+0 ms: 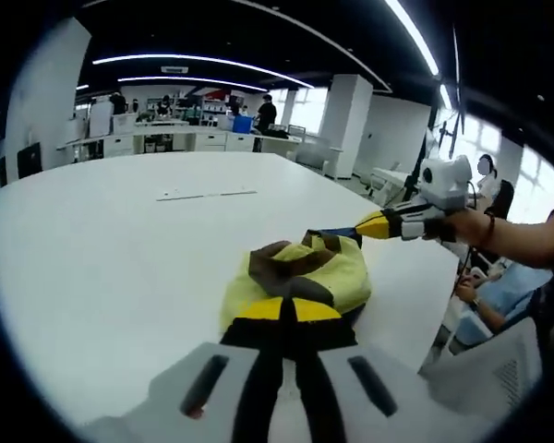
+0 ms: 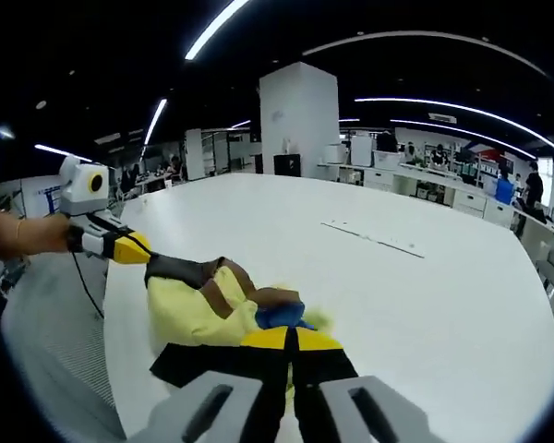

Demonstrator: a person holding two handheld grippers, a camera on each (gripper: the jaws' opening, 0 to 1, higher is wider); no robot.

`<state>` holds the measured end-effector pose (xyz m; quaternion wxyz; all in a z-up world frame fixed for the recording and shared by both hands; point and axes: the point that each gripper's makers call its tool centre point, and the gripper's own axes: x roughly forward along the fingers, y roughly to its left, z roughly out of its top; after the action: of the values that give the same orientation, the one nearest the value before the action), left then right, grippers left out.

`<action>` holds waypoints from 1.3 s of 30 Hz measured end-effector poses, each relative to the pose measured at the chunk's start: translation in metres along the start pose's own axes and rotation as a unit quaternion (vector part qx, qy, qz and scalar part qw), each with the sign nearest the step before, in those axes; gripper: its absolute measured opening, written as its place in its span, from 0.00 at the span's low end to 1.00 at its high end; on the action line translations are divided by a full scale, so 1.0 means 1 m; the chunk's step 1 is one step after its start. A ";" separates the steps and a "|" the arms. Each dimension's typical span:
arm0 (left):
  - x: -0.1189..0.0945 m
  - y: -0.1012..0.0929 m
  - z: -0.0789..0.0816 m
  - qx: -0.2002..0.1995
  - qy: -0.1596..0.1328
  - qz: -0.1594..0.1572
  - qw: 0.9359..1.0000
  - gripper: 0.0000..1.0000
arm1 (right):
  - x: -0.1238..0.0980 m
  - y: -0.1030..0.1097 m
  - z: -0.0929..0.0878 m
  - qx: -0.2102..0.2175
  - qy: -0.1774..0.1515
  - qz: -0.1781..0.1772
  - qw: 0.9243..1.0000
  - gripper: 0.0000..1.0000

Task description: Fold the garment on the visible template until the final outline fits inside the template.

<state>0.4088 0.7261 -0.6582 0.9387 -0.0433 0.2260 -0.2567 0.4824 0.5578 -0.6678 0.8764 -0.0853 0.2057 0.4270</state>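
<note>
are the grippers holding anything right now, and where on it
Both are shut on the yellow garment: the left gripper pinches its near edge, and the right gripper pinches the opposite edge, by the blue trim.

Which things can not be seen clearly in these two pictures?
- Template: the faint line on the table is too small to identify.
- Garment outline: bunched up, its near edge hidden by the left claw.
- In the right gripper view, the right claw covers the garment's near edge.

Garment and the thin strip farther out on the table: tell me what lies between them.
Nothing: in the left gripper view, bare white table runs from the garment to the strip.
</note>
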 end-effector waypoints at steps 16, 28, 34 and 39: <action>0.017 0.042 0.076 0.020 -0.053 0.032 0.998 0.00 | -0.006 -0.046 0.047 -0.015 -0.024 -0.037 0.999 0.00; 0.054 0.068 0.107 0.016 -0.073 0.056 0.996 0.00 | 0.010 -0.084 0.070 -0.003 -0.043 -0.066 0.997 0.00; 0.082 0.088 0.112 -0.011 -0.079 0.062 0.995 0.00 | 0.024 -0.108 0.074 0.009 -0.046 -0.082 0.996 0.00; 0.104 0.108 0.110 -0.024 -0.072 0.077 0.994 0.00 | 0.039 -0.128 0.069 0.030 -0.041 -0.097 0.994 0.00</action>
<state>0.5872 0.7634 -0.6225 0.9682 -0.0669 0.1662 -0.1747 0.6240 0.5282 -0.6261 0.9234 -0.0611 0.1733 0.3370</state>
